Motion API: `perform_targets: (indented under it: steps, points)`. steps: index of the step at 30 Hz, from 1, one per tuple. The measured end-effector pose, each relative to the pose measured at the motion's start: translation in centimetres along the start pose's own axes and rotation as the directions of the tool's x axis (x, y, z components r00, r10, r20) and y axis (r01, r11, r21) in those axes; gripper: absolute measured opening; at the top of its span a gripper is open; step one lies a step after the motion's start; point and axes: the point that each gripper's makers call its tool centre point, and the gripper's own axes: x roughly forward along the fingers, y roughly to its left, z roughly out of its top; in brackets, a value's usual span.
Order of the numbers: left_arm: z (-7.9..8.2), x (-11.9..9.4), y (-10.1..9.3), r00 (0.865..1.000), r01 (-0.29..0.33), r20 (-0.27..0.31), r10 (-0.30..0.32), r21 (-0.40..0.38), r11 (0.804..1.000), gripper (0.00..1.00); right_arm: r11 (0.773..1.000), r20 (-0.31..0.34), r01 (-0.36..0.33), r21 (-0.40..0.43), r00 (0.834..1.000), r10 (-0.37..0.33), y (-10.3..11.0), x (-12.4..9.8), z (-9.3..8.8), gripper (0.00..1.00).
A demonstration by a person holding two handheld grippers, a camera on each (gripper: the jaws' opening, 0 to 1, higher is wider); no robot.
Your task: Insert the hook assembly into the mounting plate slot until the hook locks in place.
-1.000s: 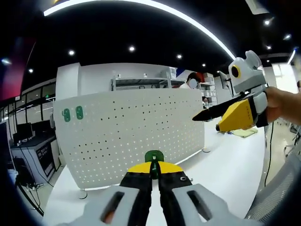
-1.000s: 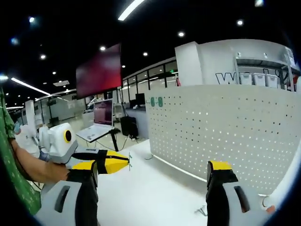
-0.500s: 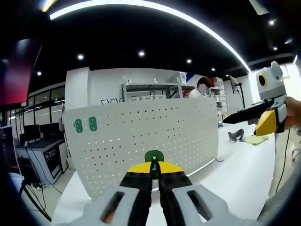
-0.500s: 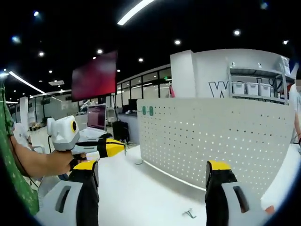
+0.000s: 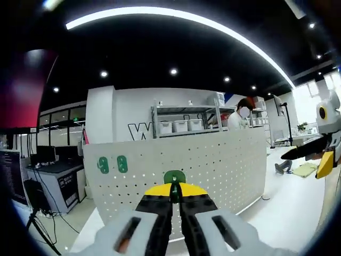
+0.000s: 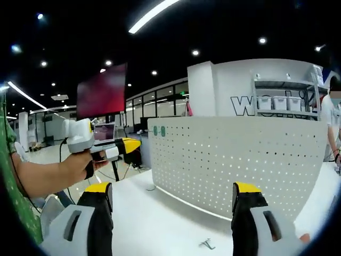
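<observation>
The left claw (image 5: 171,198) has swung left along the white pegboard (image 5: 213,165) over the last second, so the two green hooks (image 5: 112,164) already mounted near the board's upper left corner now sit closer to centre in the left gripper view. That suggests the approach to a mounting spot is under way, with insertion not yet begun. The left claw is clamped shut on a green hook (image 5: 174,178), whose long axis runs upright, its rounded top pointing up and its face toward the board. The right claw (image 6: 173,200) stands wide open and empty above the white table (image 6: 160,224), where a small metal piece (image 6: 207,245) lies.
</observation>
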Motion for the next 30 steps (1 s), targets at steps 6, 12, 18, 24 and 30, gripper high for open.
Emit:
perform_targets:
  steps: [6,12,18,24,30]
  points:
    - [0.9,1.5,1.1,1.0,-0.02,0.023,0.02,0.015,1.0,0.04,1.0,0.006,0.014,0.003,1.0,-0.014,-0.7,-0.2,0.1,0.95]
    - [2.1,3.7,2.1,0.999,-0.037,0.041,0.035,0.041,0.999,0.04,1.0,0.011,0.022,0.007,1.0,-0.022,-1.1,-0.1,0.1,0.94]
    - [3.6,6.1,3.3,0.996,-0.061,0.074,0.058,0.045,0.997,0.04,0.999,0.011,0.033,0.012,0.999,-0.033,-1.6,0.0,0.1,0.94]
    - [4.2,7.7,4.3,0.993,-0.082,0.088,0.079,0.036,0.996,0.04,0.999,0.004,0.048,0.013,0.999,-0.048,-2.5,0.0,-0.1,0.93]
    - [3.6,8.7,5.0,0.991,-0.105,0.084,0.102,0.028,0.994,0.04,0.999,-0.003,0.052,0.011,0.999,-0.052,-2.8,0.3,-0.2,0.93]
